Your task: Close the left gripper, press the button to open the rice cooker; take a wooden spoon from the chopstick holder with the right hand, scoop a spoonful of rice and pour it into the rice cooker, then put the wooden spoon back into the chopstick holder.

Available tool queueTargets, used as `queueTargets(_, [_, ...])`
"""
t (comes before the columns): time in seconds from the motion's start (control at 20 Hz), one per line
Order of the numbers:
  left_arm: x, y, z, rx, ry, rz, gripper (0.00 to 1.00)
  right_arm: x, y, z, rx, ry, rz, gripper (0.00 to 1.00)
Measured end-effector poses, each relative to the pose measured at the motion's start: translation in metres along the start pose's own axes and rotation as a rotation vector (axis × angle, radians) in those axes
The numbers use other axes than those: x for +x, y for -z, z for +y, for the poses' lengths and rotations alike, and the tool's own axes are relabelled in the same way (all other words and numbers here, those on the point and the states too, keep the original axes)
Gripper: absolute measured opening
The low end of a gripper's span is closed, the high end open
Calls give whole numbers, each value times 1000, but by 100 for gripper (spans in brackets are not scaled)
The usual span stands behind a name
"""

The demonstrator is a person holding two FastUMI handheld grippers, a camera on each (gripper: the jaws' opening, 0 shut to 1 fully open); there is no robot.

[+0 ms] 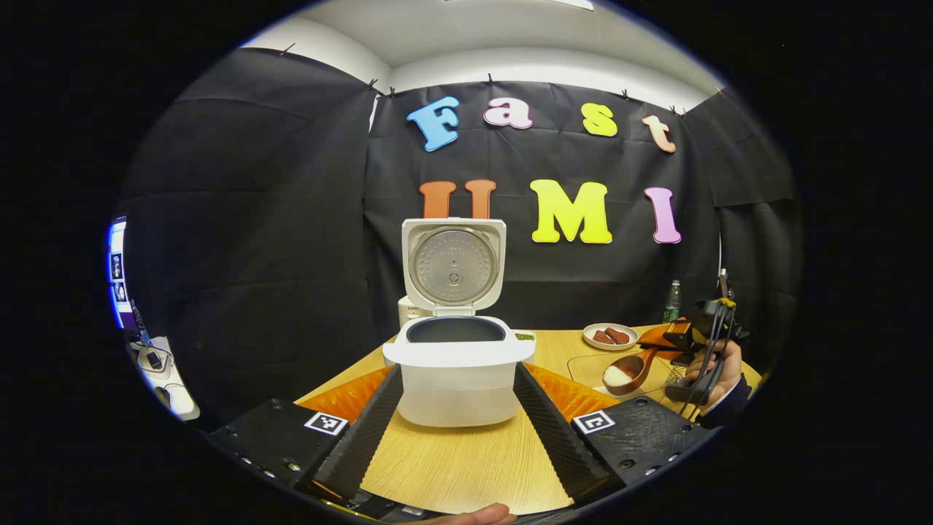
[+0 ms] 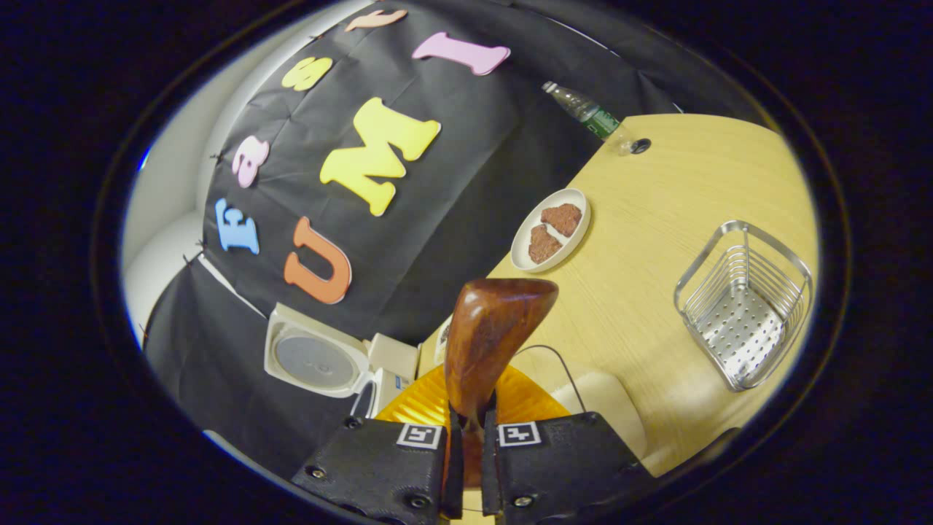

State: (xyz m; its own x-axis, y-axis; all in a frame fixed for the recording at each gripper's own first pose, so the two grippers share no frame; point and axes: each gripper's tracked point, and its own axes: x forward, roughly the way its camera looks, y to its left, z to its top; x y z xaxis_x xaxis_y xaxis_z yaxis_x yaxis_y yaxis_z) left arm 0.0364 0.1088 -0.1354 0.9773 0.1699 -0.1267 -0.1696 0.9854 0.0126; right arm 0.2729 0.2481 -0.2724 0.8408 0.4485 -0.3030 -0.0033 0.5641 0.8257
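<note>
The rice cooker (image 1: 458,364) is white with a grey lid inside. The wooden spoon (image 2: 490,343) is shiny brown. The table (image 2: 692,182) is light yellow wood. The plate (image 2: 552,230) is white.

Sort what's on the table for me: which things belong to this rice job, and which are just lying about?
Job:
- rice cooker, lid up
- wooden spoon, rice in its bowl, clamped in the right gripper
- wire chopstick holder
- left gripper, open

Lying about:
- plate of brown food
- bottle

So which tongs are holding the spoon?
The right tongs, squeezed shut on the wooden spoon with rice. The left tongs are open, holding nothing.
</note>
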Motion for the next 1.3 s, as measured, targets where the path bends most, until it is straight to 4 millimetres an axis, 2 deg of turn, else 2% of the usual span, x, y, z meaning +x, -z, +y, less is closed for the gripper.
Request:
queueTargets(0.15, [0,-1,5,4,-6,10,97,-9,-12,15,127,-55,-14,14])
queueTargets(0.3, [-3,-7,14,-16,-21,2,97,-18,-21,46,266,-133,-8,14])
queueTargets(0.4, [-8,-10,18,-34,-16,-4,97,-25,-20,79,399,-212,26,15])
queueTargets(0.5, [-12,-13,24,-37,-20,-16,97,-34,-14,116,420,-286,61,14])
queueTargets(0.6, [-19,-20,28,-28,-20,-44,96,-35,-8,143,378,-317,74,14])
queueTargets(0.8, [-37,-30,29,5,7,-90,94,-17,6,183,291,-323,61,14])
queueTargets(0.9, [-43,-29,26,-16,27,-82,94,-5,7,200,252,-318,49,14])
queueTargets(1.0, [-47,-25,25,-39,46,-63,94,11,9,215,211,-311,35,12])
queueTargets(1.05, [-48,-25,27,-37,42,-60,94,20,11,222,205,-310,33,14])
queueTargets(1.3, [-49,-15,44,-34,3,-35,94,71,27,253,37,-264,2,14])
